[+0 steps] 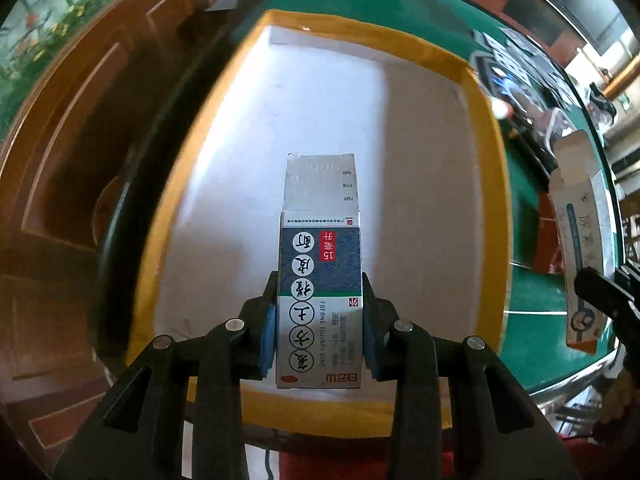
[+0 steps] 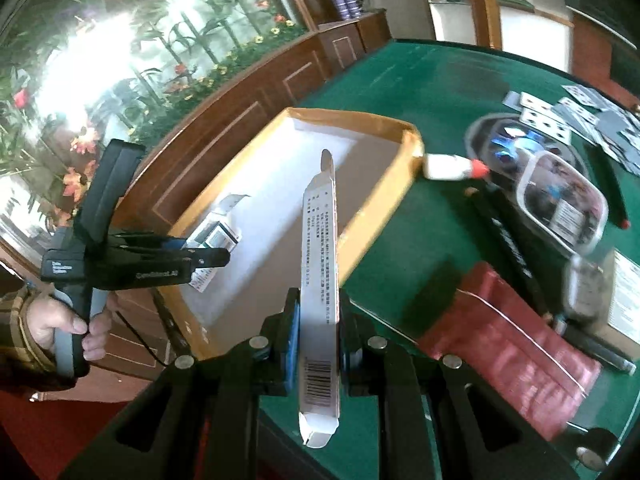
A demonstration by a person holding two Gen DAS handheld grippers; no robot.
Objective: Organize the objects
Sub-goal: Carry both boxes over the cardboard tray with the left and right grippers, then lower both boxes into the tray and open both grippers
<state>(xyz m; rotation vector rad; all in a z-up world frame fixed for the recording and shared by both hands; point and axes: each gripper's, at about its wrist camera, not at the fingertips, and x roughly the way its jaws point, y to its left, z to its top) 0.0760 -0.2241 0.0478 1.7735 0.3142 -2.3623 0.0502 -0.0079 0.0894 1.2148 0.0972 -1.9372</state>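
My left gripper (image 1: pixel 320 340) is shut on a blue-and-white medicine box (image 1: pixel 320 280) with Chinese print, its end flap open, held over the white floor of a yellow-rimmed tray (image 1: pixel 486 128). In the right wrist view the same left gripper (image 2: pixel 208 258) holds that box (image 2: pixel 216 236) low inside the tray (image 2: pixel 376 216). My right gripper (image 2: pixel 320 336) is shut on a long white box (image 2: pixel 320 280) with a barcode, held edge-on above the tray's near right rim. That box also shows at the right of the left wrist view (image 1: pixel 580 240).
The tray sits on a green table (image 2: pixel 420 88) beside a wooden cabinet (image 2: pixel 248 120). Right of the tray lie a small white bottle with a red cap (image 2: pixel 452 167), a clear plastic container (image 2: pixel 560 204), a red packet (image 2: pixel 512 348), a black pen (image 2: pixel 508 232) and scattered cards (image 2: pixel 560 116).
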